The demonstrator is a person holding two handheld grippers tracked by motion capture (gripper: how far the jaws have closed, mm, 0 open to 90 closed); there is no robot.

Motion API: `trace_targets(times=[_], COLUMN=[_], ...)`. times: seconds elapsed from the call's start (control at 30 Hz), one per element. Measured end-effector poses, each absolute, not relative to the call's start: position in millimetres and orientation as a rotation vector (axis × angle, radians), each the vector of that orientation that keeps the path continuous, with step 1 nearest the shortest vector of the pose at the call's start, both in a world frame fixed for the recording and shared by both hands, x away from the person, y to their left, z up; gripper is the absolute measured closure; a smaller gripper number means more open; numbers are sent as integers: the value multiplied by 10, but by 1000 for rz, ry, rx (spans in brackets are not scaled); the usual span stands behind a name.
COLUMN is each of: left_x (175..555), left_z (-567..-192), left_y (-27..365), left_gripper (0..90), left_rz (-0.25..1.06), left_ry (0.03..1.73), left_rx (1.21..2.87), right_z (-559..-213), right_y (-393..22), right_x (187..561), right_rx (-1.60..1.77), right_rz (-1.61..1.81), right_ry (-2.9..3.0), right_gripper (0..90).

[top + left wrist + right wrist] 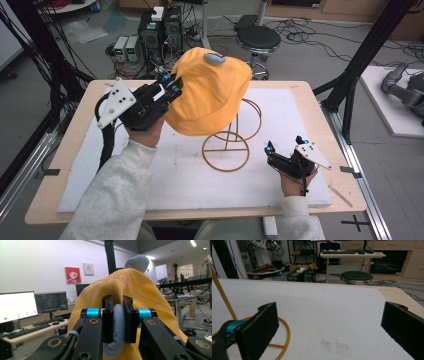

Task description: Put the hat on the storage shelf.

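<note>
the right tool (283, 156) rests low on the white foam sheet (200, 185) near the front right corner of the counter (320, 107), jaws spread wide with nothing between them; bare sheet lies ahead of it in the right gripper view. just to its left stands the thin yellow wire stand (226, 150), whose round base ring (283, 335) curves beside the left jaw without touching it. the left tool (167, 92) is raised over the left half of the counter, its jaws pinched tight on a pale blue-grey fabric edge (117, 327) of the orange cloth cap (207, 92). the cap drapes over the top of the stand, its lower hem hanging clear of the sheet. beyond the far edge of the counter a black round stool (257, 39) and computer boxes (160, 30) sit on the floor.
</note>
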State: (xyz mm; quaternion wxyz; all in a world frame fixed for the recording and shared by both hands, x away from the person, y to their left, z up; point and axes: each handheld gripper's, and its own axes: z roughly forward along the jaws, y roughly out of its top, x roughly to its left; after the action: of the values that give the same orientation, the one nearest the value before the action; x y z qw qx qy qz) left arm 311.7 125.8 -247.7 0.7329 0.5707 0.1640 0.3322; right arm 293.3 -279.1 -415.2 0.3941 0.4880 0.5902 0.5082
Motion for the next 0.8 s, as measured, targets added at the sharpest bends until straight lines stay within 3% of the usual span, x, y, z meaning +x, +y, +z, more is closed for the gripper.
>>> trace_targets(times=[0.8], left_x=[3375], left_z=[-2744], left_y=[579], left_gripper=[805], left_rz=[631], left_ry=[344], left_rx=[1384], right_z=[-4156], right_y=[-2873], right_x=[2936], right_rx=[1246], right_rz=[1292], right_ry=[1474], right_gripper=[10])
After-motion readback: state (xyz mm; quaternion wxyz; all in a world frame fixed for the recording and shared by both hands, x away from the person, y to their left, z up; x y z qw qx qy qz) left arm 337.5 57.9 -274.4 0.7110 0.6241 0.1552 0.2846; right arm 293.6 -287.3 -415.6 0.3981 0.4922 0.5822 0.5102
